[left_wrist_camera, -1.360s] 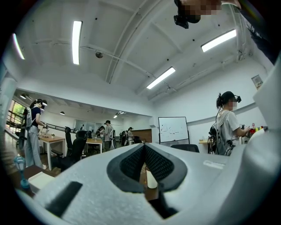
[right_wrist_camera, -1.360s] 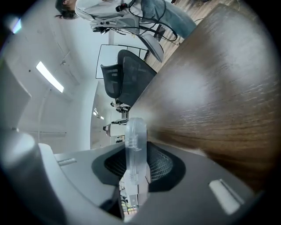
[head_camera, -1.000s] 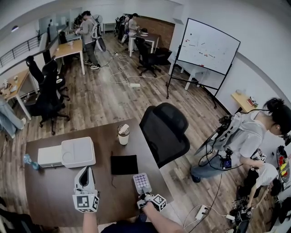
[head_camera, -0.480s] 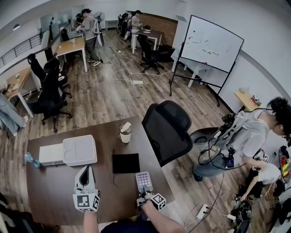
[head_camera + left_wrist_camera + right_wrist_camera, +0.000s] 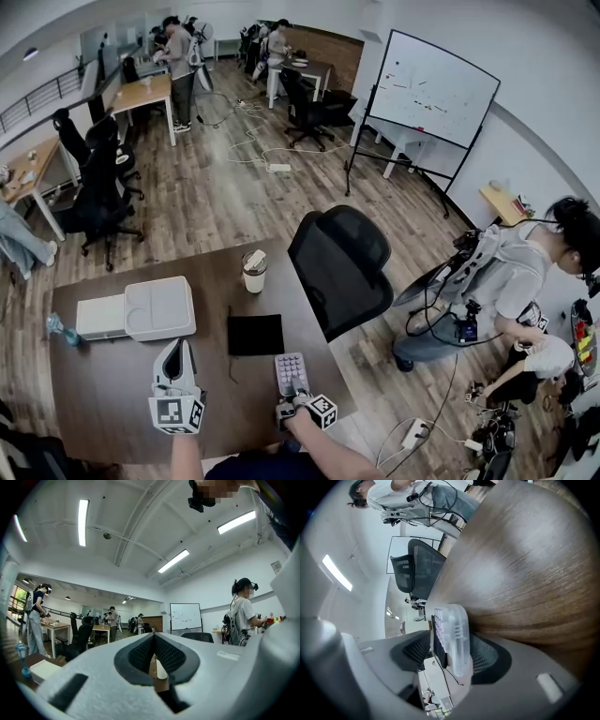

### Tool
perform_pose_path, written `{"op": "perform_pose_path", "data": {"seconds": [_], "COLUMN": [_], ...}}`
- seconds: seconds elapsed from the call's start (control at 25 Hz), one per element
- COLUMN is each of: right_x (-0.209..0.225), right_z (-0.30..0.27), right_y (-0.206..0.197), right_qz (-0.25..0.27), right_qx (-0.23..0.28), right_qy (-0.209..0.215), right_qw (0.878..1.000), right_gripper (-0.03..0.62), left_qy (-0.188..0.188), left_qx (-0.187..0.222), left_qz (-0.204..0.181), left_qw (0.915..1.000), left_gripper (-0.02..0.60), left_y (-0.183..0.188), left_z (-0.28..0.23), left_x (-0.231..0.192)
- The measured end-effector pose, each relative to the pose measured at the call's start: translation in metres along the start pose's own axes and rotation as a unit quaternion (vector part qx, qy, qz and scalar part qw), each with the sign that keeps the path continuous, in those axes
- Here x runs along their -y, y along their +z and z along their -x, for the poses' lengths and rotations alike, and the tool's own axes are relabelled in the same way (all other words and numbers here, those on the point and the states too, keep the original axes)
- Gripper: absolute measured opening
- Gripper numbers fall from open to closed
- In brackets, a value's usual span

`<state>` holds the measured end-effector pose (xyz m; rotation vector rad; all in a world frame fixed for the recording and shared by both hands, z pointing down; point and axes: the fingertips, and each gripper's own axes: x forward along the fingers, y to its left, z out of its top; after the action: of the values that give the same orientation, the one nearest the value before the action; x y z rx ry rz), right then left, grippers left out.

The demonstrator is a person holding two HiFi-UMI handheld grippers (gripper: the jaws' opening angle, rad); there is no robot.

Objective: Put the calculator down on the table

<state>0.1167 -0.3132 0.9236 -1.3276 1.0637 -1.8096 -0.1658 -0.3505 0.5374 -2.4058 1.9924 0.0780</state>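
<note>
Head view: the calculator [image 5: 292,373] lies flat on the table [image 5: 103,403] near the front edge, at the right gripper [image 5: 294,401]. The left gripper [image 5: 174,354] is well apart.

Left gripper view: its jaws are together, with nothing between.

Right gripper view: the jaws have just been opening and stand loose around the calculator. I judge it is set down, and only the withdrawal is left. No writing is readable.

The wood-grain tabletop [image 5: 103,394] was dark brown. The translucent plastic calculator [image 5: 292,373] was whitish with pale lilac keys, the flat square mat [image 5: 256,335] black, and the rectangular lidded box [image 5: 159,307] white.
</note>
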Motion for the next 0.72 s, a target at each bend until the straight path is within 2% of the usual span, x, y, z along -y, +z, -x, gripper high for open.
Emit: {"op": "perform_pose_path", "data": {"seconds": [0.16, 0.4, 0.6, 0.72], "right_x": [-0.003, -0.015, -0.012, -0.013], "right_z": [0.004, 0.004, 0.006, 0.006], "right_y": [-0.005, -0.010, -0.011, -0.011], "right_qz": [0.014, 0.011, 0.022, 0.025], "right_qx": [0.006, 0.011, 0.006, 0.009], "right_qy": [-0.034, -0.062, -0.087, -0.107], "right_qw": [0.999, 0.998, 0.996, 0.994], "right_gripper": [0.313, 0.471, 0.520, 0.578], "left_qy": [-0.005, -0.002, -0.001, 0.003], "left_qx": [0.000, 0.000, 0.001, 0.001], "left_qz": [-0.001, 0.005, 0.006, 0.007], "left_qw": [1.0000, 1.0000, 1.0000, 1.0000], "left_gripper": [-0.002, -0.003, -0.003, -0.002], "left_y": [0.001, -0.001, -0.002, -0.001], "left_z": [-0.001, 0.001, 0.002, 0.004], "left_x": [0.004, 0.007, 0.007, 0.005]}}
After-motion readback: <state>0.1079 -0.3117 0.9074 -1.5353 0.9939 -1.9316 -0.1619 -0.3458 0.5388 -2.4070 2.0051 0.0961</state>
